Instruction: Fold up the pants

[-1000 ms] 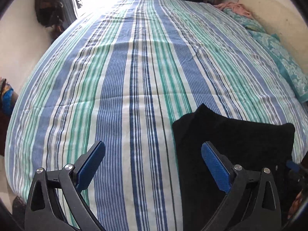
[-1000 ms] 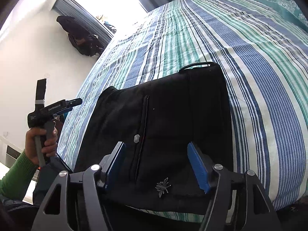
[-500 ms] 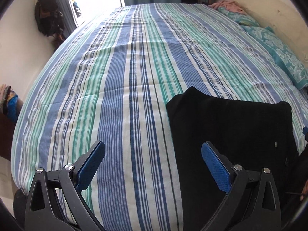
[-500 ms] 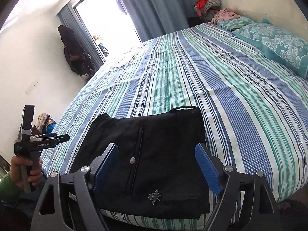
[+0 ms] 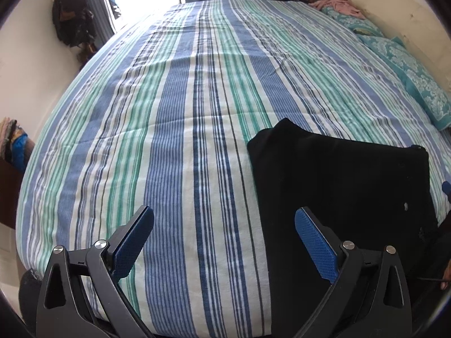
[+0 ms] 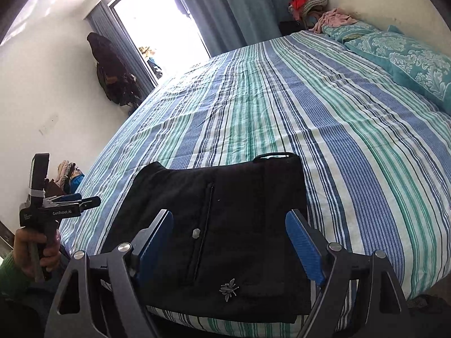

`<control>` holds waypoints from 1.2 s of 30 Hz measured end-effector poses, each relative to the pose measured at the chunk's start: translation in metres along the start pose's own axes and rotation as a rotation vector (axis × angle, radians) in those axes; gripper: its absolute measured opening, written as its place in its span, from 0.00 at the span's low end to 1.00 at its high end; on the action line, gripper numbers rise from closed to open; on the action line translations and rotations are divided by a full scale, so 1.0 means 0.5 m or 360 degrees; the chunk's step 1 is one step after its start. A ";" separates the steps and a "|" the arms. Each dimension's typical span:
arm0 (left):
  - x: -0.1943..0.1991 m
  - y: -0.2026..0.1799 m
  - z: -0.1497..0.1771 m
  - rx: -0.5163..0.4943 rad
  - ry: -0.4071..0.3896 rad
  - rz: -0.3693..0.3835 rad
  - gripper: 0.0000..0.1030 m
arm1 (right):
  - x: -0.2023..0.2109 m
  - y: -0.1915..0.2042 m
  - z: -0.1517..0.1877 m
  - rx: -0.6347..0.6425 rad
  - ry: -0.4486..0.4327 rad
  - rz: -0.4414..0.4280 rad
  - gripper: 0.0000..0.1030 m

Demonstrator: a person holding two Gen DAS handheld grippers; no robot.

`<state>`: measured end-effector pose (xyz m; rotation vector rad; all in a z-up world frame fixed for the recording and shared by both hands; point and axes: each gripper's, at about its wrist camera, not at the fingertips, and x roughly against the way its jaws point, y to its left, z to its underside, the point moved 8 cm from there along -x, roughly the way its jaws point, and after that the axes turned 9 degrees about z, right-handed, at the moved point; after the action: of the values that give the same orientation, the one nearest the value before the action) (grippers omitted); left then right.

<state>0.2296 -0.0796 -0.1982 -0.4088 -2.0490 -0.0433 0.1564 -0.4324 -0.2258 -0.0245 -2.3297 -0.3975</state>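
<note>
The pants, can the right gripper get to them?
Probably yes. The right gripper is open and hangs just above the folded pants on the bed, with nothing between them.

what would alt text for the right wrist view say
Black pants lie folded into a compact rectangle at the near edge of a bed with a blue, green and white striped cover. The open right tool hovers above them, holding nothing. At far left a hand grips the left tool off the bed.
</note>
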 end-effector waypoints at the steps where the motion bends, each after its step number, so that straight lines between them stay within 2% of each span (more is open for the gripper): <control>1: -0.003 -0.001 0.007 0.0057 0.0029 0.0124 0.98 | 0.002 -0.009 -0.010 -0.0033 0.0017 -0.0052 0.80; 3: -0.008 0.000 0.023 0.0189 0.0075 0.0373 0.98 | 0.009 -0.047 -0.036 -0.0131 0.0049 -0.0090 0.80; 4: -0.011 0.005 0.030 0.0248 0.0089 0.0458 0.98 | 0.012 -0.069 -0.049 -0.0176 0.0083 -0.0103 0.81; 7: -0.022 0.009 0.056 0.0359 0.0115 0.0604 0.98 | 0.000 -0.112 -0.060 -0.0289 0.0288 -0.0226 0.87; 10: -0.040 -0.022 0.077 0.0367 0.0179 0.0768 0.98 | -0.034 -0.116 -0.029 -0.0334 0.0516 -0.0358 0.87; 12: -0.062 -0.045 0.087 0.0314 0.0230 0.0797 0.98 | -0.069 -0.109 0.006 -0.0306 0.0680 -0.0375 0.87; 14: -0.088 -0.052 0.092 0.0300 0.0258 0.0740 0.98 | -0.106 -0.109 0.035 -0.0276 0.0799 -0.0343 0.87; 17: -0.120 -0.061 0.094 0.0342 0.0303 0.0760 0.98 | -0.159 -0.124 0.062 -0.0300 0.0914 -0.0255 0.87; 19: -0.134 -0.071 0.088 0.0321 0.0315 0.0751 0.98 | -0.180 -0.117 0.071 -0.0313 0.0943 -0.0316 0.86; 20: -0.138 -0.079 0.085 0.0302 0.0316 0.0752 0.97 | -0.183 -0.102 0.075 -0.0314 0.0953 -0.0397 0.80; 21: -0.142 -0.090 0.083 0.0286 0.0316 0.0771 0.94 | -0.185 -0.086 0.081 -0.0285 0.0976 -0.0442 0.76; 22: -0.144 -0.097 0.080 0.0279 0.0315 0.0792 0.58 | -0.186 -0.078 0.085 -0.0228 0.0969 -0.0428 0.72; 23: -0.147 -0.106 0.080 0.0283 0.0324 0.0803 0.40 | -0.186 -0.073 0.092 -0.0199 0.0971 -0.0411 0.68; 24: -0.143 -0.106 0.076 0.0300 0.0300 0.0781 0.36 | -0.184 -0.072 0.094 -0.0205 0.0971 -0.0409 0.61; 25: -0.135 -0.105 0.073 0.0313 0.0275 0.0794 0.22 | -0.181 -0.069 0.093 -0.0204 0.0960 -0.0412 0.54; 26: -0.125 -0.106 0.069 0.0316 0.0255 0.0798 0.18 | -0.175 -0.061 0.090 -0.0185 0.0947 -0.0417 0.51; 28: -0.096 -0.105 0.060 0.0304 0.0216 0.0806 0.17 | -0.159 -0.044 0.084 -0.0163 0.0912 -0.0429 0.42; 30: -0.063 -0.102 0.047 0.0284 0.0175 0.0831 0.16 | -0.144 -0.023 0.070 -0.0175 0.0875 -0.0497 0.38; 33: -0.021 -0.080 0.005 0.0264 0.0111 0.0855 0.16 | -0.120 0.022 0.040 -0.0175 0.0823 -0.0635 0.37; 36: 0.008 -0.044 -0.070 0.0256 0.0031 0.0830 0.16 | -0.123 0.089 -0.019 -0.0125 0.0761 -0.0737 0.37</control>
<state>0.2509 -0.1064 -0.1743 -0.8221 -1.8536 0.4281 0.2127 -0.3866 -0.2496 0.5241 -1.8294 -0.6444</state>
